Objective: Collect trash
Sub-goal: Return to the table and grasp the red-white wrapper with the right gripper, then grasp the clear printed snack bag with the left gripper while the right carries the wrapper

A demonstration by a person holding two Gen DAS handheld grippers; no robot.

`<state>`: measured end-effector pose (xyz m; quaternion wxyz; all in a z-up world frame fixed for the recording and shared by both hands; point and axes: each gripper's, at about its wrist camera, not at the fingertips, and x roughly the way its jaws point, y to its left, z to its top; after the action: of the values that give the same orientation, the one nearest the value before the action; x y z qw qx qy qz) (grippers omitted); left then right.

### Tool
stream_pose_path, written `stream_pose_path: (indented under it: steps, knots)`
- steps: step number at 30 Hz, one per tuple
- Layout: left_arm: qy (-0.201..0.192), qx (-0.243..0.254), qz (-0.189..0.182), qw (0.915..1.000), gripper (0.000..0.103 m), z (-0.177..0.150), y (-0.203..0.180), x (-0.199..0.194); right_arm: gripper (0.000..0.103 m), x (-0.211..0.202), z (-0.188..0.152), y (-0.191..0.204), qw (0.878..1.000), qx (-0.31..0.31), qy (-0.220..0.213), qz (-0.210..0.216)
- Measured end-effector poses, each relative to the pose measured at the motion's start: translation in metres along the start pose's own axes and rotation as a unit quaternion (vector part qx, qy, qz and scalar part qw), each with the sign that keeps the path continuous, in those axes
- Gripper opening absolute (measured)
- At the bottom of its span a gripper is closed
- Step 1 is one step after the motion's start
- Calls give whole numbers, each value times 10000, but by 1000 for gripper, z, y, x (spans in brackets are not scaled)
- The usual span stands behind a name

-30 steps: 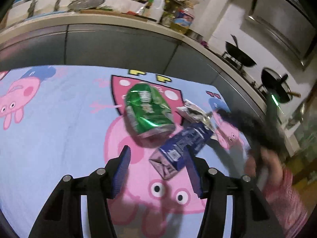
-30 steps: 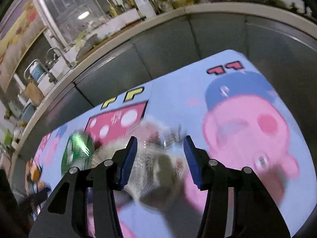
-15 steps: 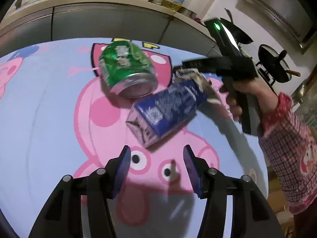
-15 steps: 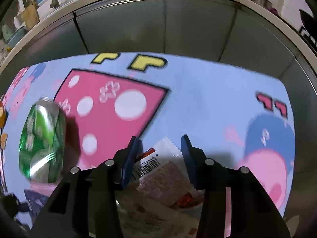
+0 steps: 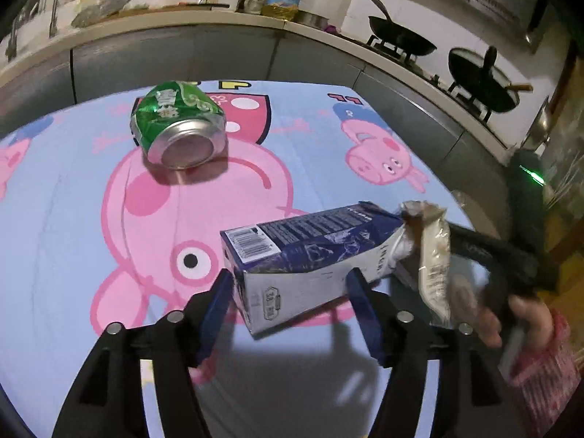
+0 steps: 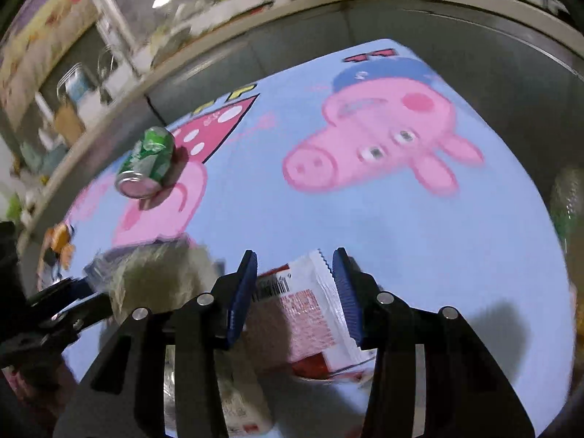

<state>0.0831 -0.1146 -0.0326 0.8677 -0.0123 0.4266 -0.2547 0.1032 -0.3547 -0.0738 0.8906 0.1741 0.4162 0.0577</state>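
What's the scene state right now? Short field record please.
surface: cartoon-pig tablecloth
can: crushed green can, on its side, apart from both grippers
carton: blue carton, lying between the left gripper fingers, jaws opening
wrapper: white-and-red wrapper, between the right gripper fingers, lifted off the cloth
contact: pads on carton cannot be confirmed

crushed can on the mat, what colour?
Green with white print and a bare silver end; the can shows best in the left wrist view.
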Motion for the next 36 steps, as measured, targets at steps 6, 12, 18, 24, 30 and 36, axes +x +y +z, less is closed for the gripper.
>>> stream_pose_path:
  steps: [6,12,18,24,30,36]
  knots:
    - [-668,454,796,9935,69,34,-2,6,45,-34,-46,-1,9993,289,-179,141]
    - [-955,62,906,9913,73,51,5,-15,45,-54,-66,2,9995,132,-285,87]
    - [-845,13,414,9956,74,15,6,-48,45,-81,-74,-9,9968,365,-666,255]
    - [102,497,-497,9975,72,-22,-26,-23,45,-82,-92,-4,9979,205,-549,288]
    - [71,1175,-430,9921,85,-21,-53,-5,65,-81,-105,12,9983,-398,-428,-35]
    - [372,1560,-409,9862,78,-23,-62,19,42,-66,-112,25,9921,-1013,-300,-675]
